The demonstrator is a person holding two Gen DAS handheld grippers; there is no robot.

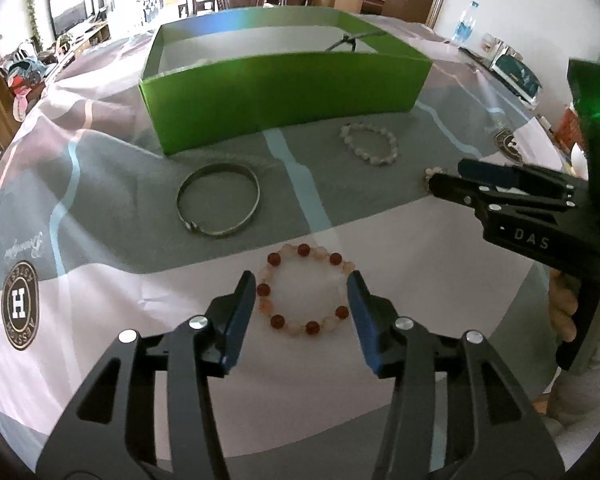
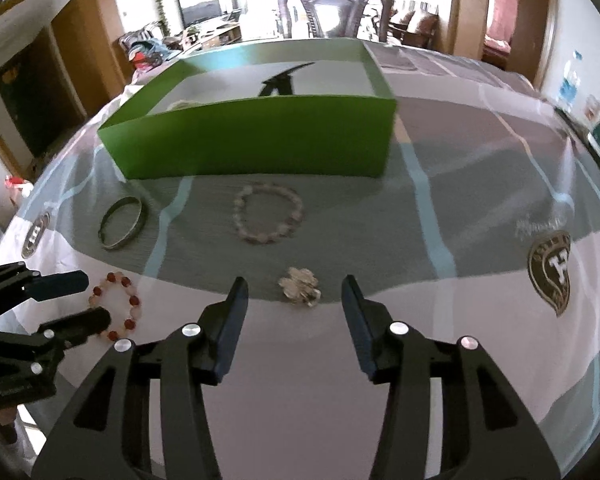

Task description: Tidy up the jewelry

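Observation:
My left gripper (image 1: 302, 284) is open, its jaws on either side of a red and pale bead bracelet (image 1: 305, 293) lying on the cloth; the bracelet also shows in the right wrist view (image 2: 116, 307). My right gripper (image 2: 295, 290) is open just before a silver flower brooch (image 2: 300, 286). A metal bangle (image 1: 218, 199) and a pale bead bracelet (image 1: 370, 144) lie in front of an open green box (image 1: 284, 92). Something pale lies inside the box at its left.
The table has a grey, white and pink cloth (image 1: 100, 360) with round logos. A wooden chair (image 2: 336, 4) stands behind the table. A water bottle (image 1: 466, 22) and boxes stand at the far right edge.

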